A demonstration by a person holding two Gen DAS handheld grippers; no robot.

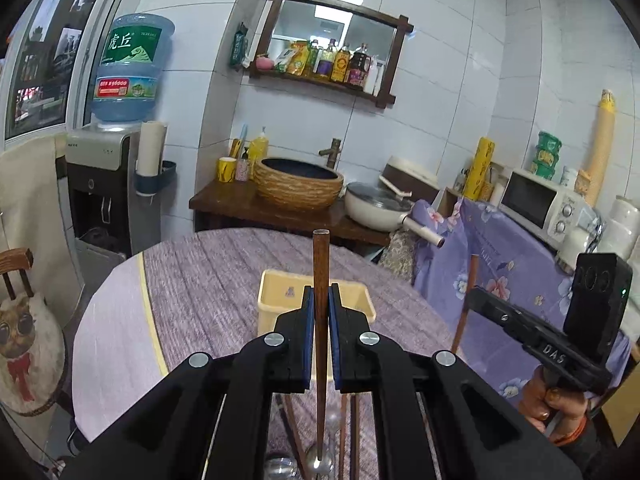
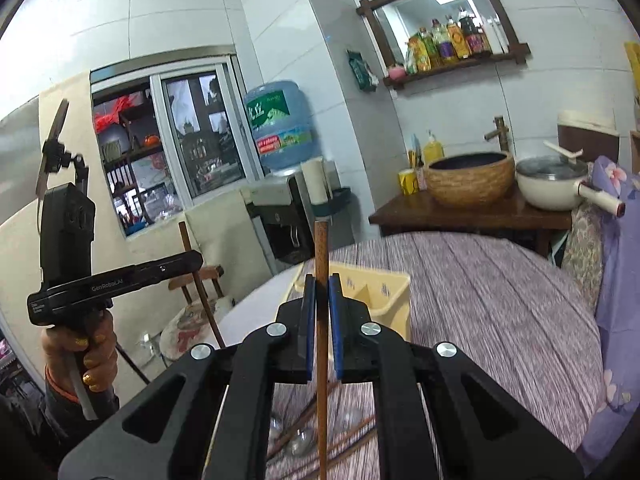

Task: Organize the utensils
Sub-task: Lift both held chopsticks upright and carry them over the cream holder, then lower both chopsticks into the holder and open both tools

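You face a white tiled wall (image 1: 440, 128) carrying a dark wooden-framed shelf (image 1: 332, 46) lined with bottles. Beneath it, a dark wooden counter (image 1: 240, 204) bears a woven-textured round basin (image 1: 298, 184) under a bronze tap (image 1: 333, 152). At the counter's left end stands a grey water dispenser (image 1: 98, 184) topped with a blue jug (image 1: 128, 68), beside a metal-framed window (image 2: 168, 148). To your right, a white microwave oven (image 1: 544, 204) rests on purple floral cloth (image 1: 500, 264). A wooden chair (image 1: 18, 276) sits at the round table's left edge (image 1: 116, 344).

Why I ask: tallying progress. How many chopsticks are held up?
2. One chopstick in the left tongs; the other chopstick in the right tongs. More lie on the table, partly hidden.
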